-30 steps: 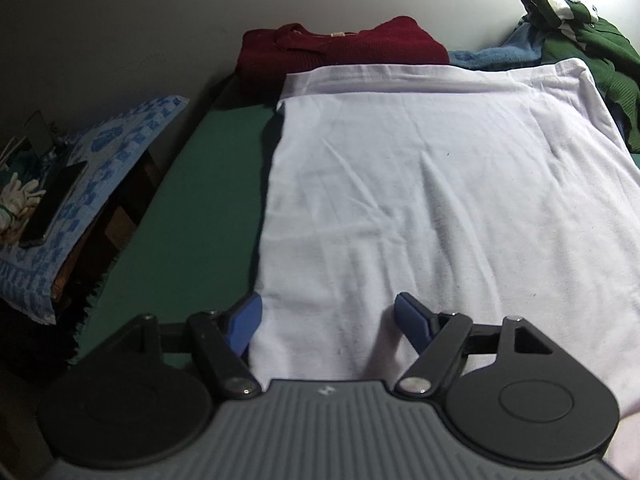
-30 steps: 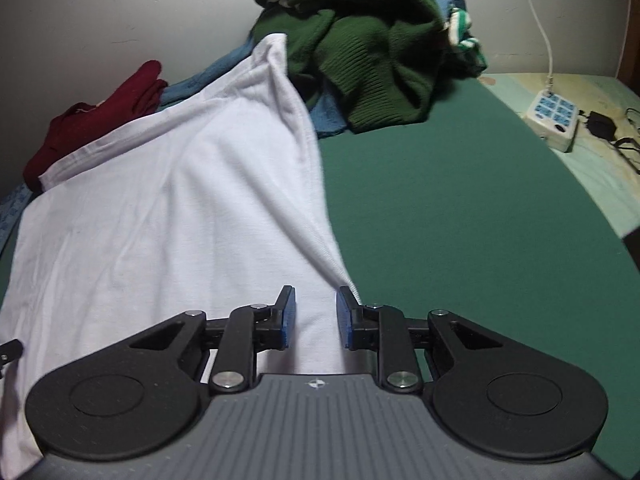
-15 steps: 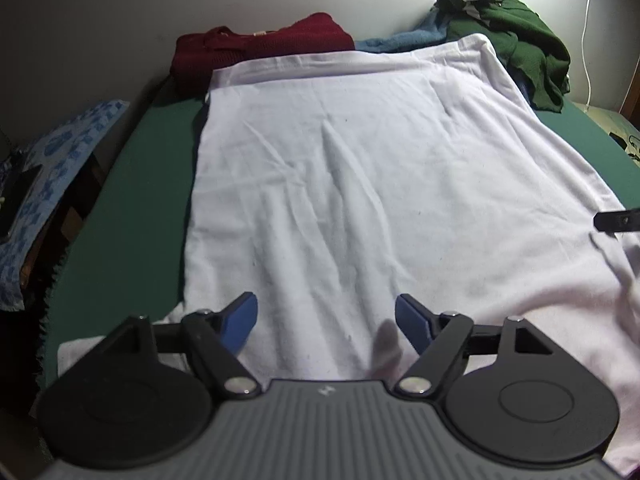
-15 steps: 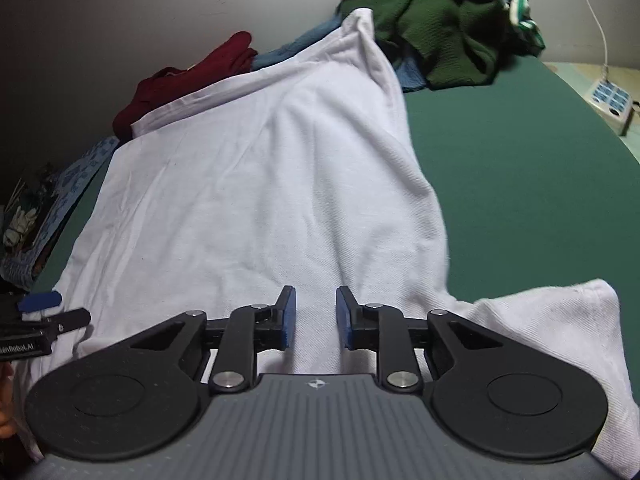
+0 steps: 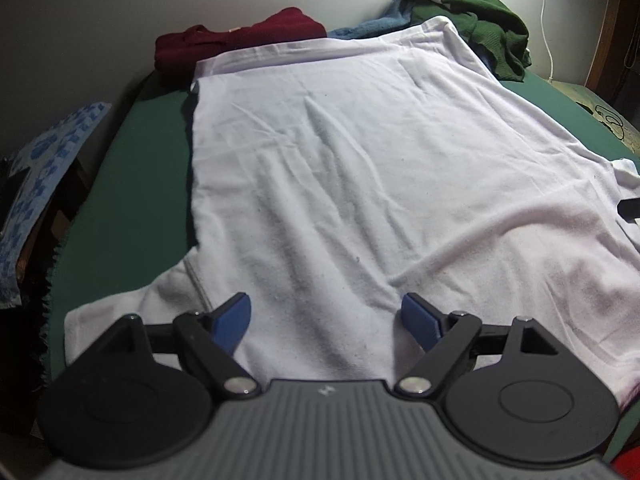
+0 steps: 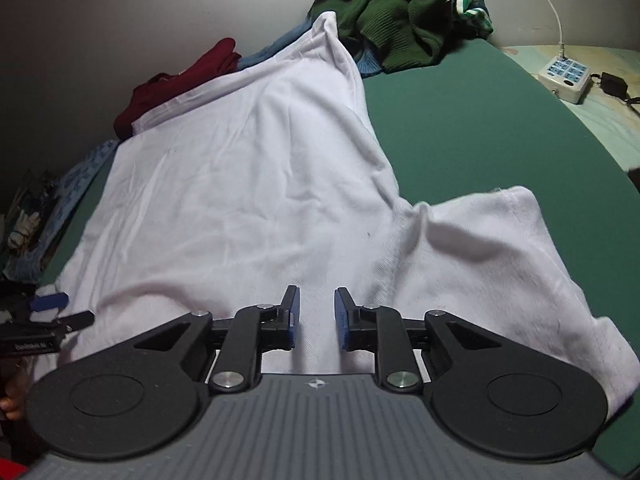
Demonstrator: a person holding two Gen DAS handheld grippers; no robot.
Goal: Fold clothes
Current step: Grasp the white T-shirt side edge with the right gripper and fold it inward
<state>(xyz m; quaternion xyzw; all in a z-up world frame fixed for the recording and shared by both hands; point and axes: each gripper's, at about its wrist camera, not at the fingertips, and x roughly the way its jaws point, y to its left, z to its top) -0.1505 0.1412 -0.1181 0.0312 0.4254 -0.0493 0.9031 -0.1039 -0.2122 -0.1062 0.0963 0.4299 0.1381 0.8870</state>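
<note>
My left gripper [image 5: 326, 320]: black linkage arms, blue pads on the fingertips [image 5: 232, 318], two silver pivot screws, round black discs at either side, and a grey ribbed housing bearing a small white logo. My right gripper [image 6: 316, 316]: the same build, with ridged blue pads [image 6: 292, 314], silver screws, black discs and a grey ribbed body marked with a white emblem.
</note>
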